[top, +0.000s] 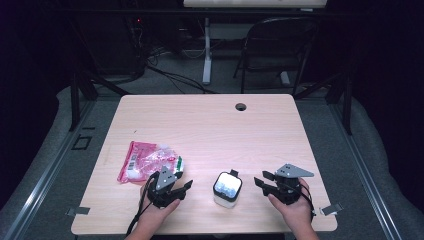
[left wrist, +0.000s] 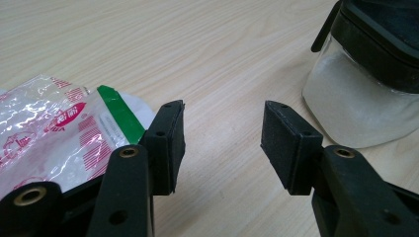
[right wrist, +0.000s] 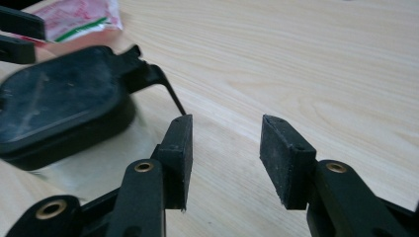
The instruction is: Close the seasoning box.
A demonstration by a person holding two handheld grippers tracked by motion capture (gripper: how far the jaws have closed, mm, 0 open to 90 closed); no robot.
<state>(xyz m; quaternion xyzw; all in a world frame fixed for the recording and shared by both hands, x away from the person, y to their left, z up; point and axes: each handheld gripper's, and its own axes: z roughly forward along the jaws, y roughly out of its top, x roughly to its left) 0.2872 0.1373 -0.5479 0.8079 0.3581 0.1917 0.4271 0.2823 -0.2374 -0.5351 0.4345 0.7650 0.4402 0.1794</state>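
my left tool (top: 186, 187) and right tool (top: 260, 183) gape empty beside the jar (top: 227, 189) at the surface's (top: 210, 125) near edge. risk: a careless approach tips it; the bag (top: 147, 161) may snag.

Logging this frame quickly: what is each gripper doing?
Left gripper: open, holding nothing.
Right gripper: open, holding nothing, beside the clear black-lidded container.

Wood table (top: 210, 125): plastic packet (top: 148, 161), black-lidded clear jar (top: 227, 189).

Dim room: grey carpet (top: 45, 165), black folding chair (top: 280, 45), pale wooden table (top: 210, 125) with cable hole (top: 241, 106).
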